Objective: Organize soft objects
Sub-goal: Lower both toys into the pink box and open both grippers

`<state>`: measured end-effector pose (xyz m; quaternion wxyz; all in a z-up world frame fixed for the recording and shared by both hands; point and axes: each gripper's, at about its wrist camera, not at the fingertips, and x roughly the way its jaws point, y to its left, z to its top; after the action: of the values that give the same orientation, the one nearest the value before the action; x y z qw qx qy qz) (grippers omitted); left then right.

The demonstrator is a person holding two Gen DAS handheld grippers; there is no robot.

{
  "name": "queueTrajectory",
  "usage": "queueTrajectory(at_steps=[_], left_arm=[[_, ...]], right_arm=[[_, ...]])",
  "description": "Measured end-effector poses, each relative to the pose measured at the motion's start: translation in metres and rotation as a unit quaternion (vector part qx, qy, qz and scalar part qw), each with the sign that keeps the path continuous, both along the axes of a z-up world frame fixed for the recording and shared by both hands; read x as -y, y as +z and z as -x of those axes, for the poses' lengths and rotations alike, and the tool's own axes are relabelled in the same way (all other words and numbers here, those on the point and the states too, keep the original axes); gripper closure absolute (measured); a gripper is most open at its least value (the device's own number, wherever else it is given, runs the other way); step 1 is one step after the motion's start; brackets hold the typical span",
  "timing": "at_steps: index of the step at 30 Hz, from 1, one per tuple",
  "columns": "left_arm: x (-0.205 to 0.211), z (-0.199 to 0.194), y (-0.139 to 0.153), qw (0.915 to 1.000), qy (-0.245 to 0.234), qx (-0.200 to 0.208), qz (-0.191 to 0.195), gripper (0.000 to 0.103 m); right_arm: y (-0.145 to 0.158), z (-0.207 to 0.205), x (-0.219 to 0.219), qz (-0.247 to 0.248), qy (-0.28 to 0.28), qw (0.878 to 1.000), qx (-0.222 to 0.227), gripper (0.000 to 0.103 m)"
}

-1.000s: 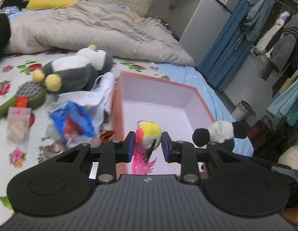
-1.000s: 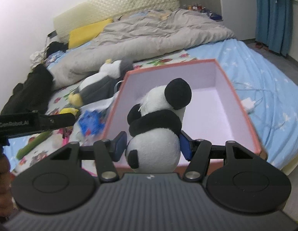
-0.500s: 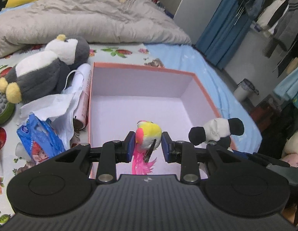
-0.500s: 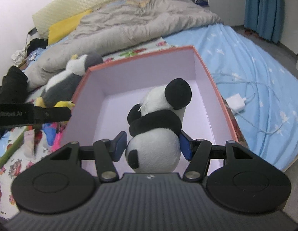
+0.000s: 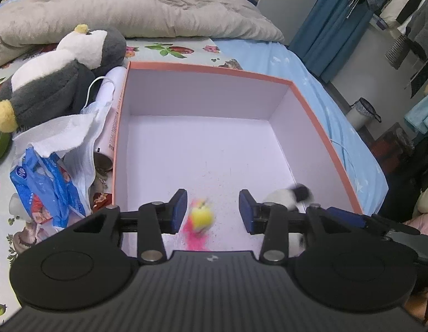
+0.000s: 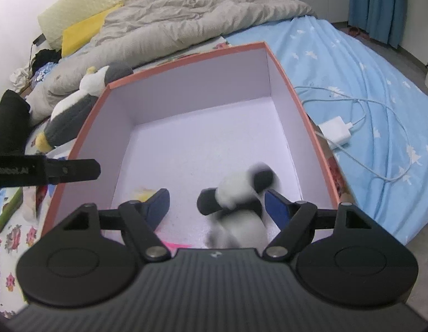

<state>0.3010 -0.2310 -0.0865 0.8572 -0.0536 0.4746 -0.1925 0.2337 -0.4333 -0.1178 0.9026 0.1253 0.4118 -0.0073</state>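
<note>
Both grippers are hanging over the box (image 5: 122,127), jaws just opening — left gripper (image 5: 211,211) around a blurred bird toy (image 5: 201,217), right gripper (image 6: 216,206) around a blurred panda (image 6: 239,196), pads clear of both. Only the right view is showing the charger (image 6: 334,130).

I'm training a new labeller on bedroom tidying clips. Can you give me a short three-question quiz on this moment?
1. True or false: the left hand-held gripper pinches the yellow and pink toy.
2. Which toy lies on the bed outside the box? A panda, B penguin, C yellow and pink toy.
3. Fill in: the blurred toy between the open fingers of the right hand-held gripper is a ____.

Key: 1 false, its jaws have just been opening and the pads stand clear of the toy. 2 B, the penguin. 3 panda.
</note>
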Motion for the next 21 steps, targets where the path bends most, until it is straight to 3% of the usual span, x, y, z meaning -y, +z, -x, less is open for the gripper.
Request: queueTrajectory(at_steps=[10, 21], left_arm=[[-0.019, 0.038, 0.031, 0.9995, 0.000, 0.033, 0.002, 0.056], [-0.052, 0.109, 0.075, 0.9964, 0.001, 0.084, 0.008, 0.056]], right_arm=[[0.031, 0.036, -0.012, -0.001, 0.000, 0.999, 0.038, 0.025], [0.070, 0.087, -0.041, 0.004, 0.011, 0.997, 0.083, 0.025]])
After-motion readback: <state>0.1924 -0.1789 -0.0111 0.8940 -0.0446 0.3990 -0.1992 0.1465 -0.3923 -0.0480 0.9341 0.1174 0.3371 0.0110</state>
